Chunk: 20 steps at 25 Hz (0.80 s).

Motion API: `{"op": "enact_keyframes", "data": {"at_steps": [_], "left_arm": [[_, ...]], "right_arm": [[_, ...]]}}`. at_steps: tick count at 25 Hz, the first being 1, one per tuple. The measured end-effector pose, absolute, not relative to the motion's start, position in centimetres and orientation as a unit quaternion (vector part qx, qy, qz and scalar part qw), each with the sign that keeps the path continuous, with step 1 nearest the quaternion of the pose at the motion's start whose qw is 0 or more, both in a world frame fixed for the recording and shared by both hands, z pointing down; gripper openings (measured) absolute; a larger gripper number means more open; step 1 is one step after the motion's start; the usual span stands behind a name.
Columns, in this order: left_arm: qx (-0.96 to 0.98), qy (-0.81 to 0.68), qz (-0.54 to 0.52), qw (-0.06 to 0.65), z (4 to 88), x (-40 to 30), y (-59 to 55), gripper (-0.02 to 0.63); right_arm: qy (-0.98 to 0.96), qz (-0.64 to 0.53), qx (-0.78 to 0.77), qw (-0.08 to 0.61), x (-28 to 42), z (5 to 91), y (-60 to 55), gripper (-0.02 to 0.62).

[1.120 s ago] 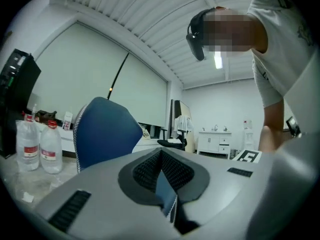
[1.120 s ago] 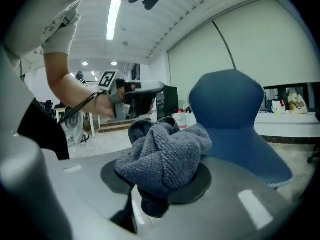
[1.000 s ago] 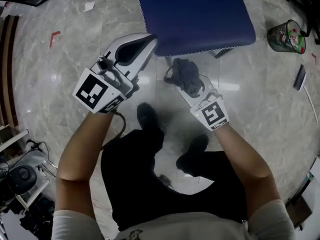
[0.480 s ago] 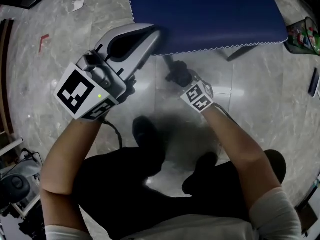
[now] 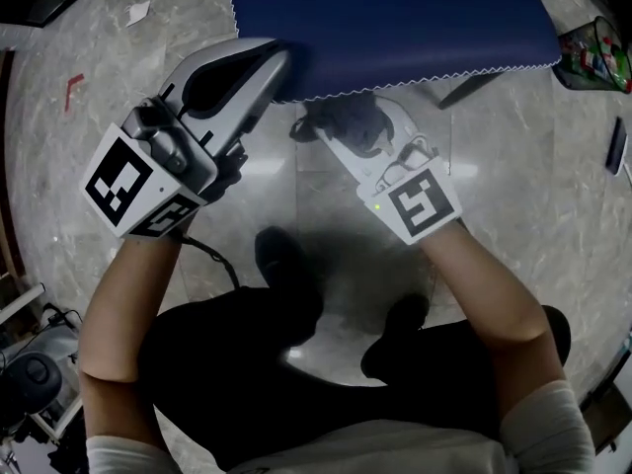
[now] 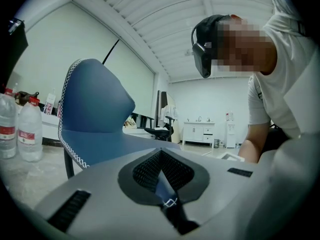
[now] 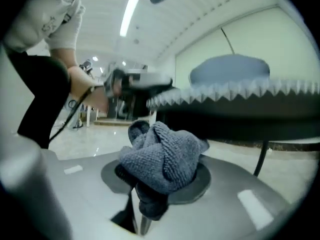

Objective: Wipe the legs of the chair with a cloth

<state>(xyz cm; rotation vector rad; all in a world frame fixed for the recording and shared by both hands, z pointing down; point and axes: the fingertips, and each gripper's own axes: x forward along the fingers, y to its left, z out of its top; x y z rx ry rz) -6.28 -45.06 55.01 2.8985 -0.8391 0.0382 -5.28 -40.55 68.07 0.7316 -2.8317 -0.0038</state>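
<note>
The right gripper (image 5: 351,136) clamps the bunched cloth (image 7: 164,159) (likely soft, light, best held mid-wad) beneath the chair (image 5: 395,18); the left gripper (image 6: 167,199) pinches its seat edge.

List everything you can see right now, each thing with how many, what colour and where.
chair: one, blue seat with white stitched edge, top centre of the head view; one dark leg shows below its right side
cloth: one, grey, bunched in the right gripper just under the seat's front edge
water bottles: two, clear with red labels, left of the chair in the left gripper view
waste basket: one, dark mesh with litter inside, top right
tape mark: one, red, on the floor at left
paper scrap: one, white, top left
floor: grey marble, glossy
shoes: two, black, below the grippers
left gripper: grey, shut on the seat's edge
right gripper: white, shut on the cloth
</note>
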Motion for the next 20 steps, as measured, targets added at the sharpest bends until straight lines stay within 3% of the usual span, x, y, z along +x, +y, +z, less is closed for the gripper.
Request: {"op": "enact_keyframes", "data": {"at_steps": [2,5,13,17,20], "left_arm": [[0.959,-0.276,0.016,0.062,55.1,-6.2,-45.1,0.006],[0.959,-0.276,0.017,0.063,55.1,-6.2,-45.1,0.005],[0.956,-0.286,0.044,0.047,55.2,-5.9,-45.1,0.006],[0.956,-0.287,0.039,0.05,55.0,-5.9,-45.0,0.006],[0.959,-0.279,0.03,0.047,54.8,-5.8,-45.0,0.006]], "right_arm": [[-0.964,-0.001,0.251,0.087,-5.3,65.9,-40.6,0.126],[-0.961,0.016,0.252,0.111,-5.0,70.6,-40.1,0.123],[-0.926,0.08,0.207,0.305,-4.3,90.4,-37.8,0.121],[-0.924,0.077,0.197,0.319,-4.1,90.8,-38.0,0.121],[-0.931,0.087,0.214,0.281,-4.4,87.1,-38.8,0.123]]}}
